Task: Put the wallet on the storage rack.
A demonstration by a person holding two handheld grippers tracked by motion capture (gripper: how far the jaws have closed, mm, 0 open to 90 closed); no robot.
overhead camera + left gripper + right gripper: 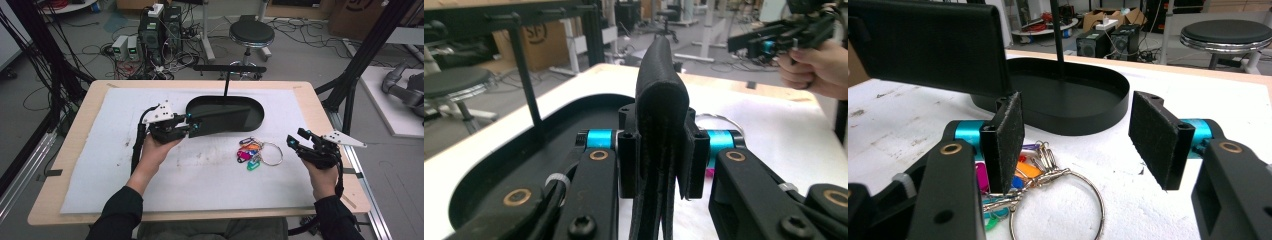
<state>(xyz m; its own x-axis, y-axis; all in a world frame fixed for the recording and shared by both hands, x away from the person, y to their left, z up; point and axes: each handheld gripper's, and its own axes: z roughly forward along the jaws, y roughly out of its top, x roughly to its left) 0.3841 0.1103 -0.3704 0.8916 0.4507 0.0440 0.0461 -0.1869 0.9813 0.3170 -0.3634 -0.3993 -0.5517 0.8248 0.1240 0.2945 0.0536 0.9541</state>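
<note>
A cardboard box (531, 37) beyond the surface (75, 130) bears the letters "SF". A round black stool (251, 34) and computer towers (160, 27) stand on the floor behind. The left claw (192, 125) is clamped on a flat black slab (659, 100) — dark, rough-faced, rounded at its end — held over the near rim of the oval black tray (252, 117). The right claw (1075, 135) gapes wide, empty, above a key ring (256, 152) with coloured tags lying on the white mat (100, 170) just in front of the tray.
</note>
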